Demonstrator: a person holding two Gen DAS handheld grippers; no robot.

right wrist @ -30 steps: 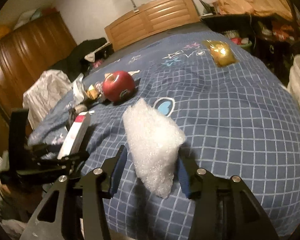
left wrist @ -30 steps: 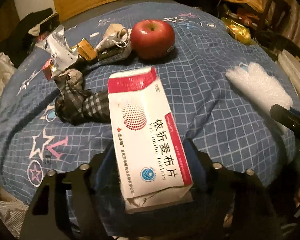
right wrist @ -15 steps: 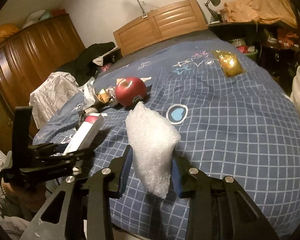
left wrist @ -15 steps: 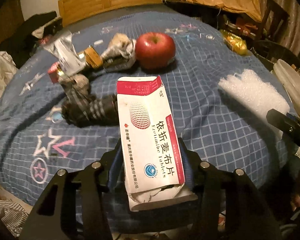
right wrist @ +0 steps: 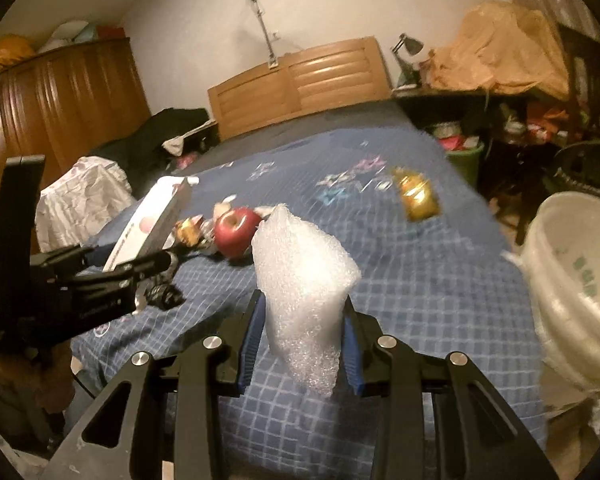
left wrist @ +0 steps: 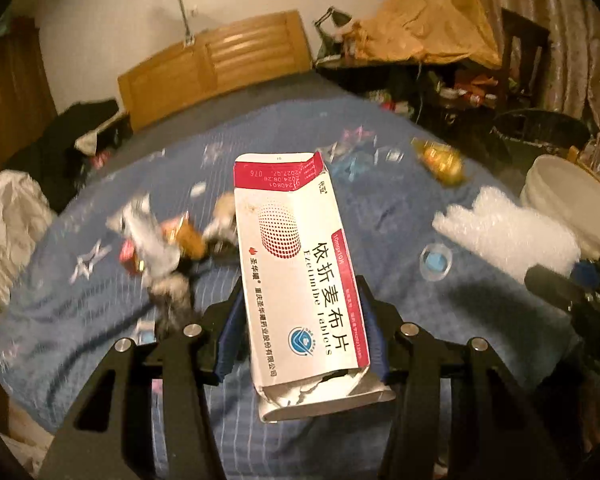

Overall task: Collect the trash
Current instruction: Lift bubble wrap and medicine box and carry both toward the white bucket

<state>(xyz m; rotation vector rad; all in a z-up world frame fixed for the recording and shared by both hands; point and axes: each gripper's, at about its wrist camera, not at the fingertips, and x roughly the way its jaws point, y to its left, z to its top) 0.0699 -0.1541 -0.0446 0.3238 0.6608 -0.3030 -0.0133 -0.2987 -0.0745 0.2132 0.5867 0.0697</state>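
Observation:
My left gripper [left wrist: 302, 320] is shut on a white and red medicine box [left wrist: 296, 264] with a torn near end, held up above the blue bed cover [left wrist: 380, 208]. In the right wrist view the same box [right wrist: 152, 220] shows at the left, clamped in the left gripper's black frame. My right gripper [right wrist: 302, 328] is shut on a wad of white bubble wrap [right wrist: 304, 272], also lifted off the bed. That wad [left wrist: 508, 232] appears at the right of the left wrist view. Crumpled wrappers [left wrist: 156, 240] lie on the cover, and a red apple [right wrist: 236, 232] sits near them.
A gold foil packet [right wrist: 416, 196] lies far right on the bed. A white plastic bucket [right wrist: 580, 280] stands at the bed's right side. A wooden headboard [right wrist: 300, 80], a wardrobe [right wrist: 52, 100] at left, cluttered furniture [right wrist: 520, 120] at right and white cloth [right wrist: 80, 200] at the left edge.
Both grippers closed on their items, then rose off the bed with them and tilted up; the headboard and the room's far wall now show. The box hides the apple in the left wrist view.

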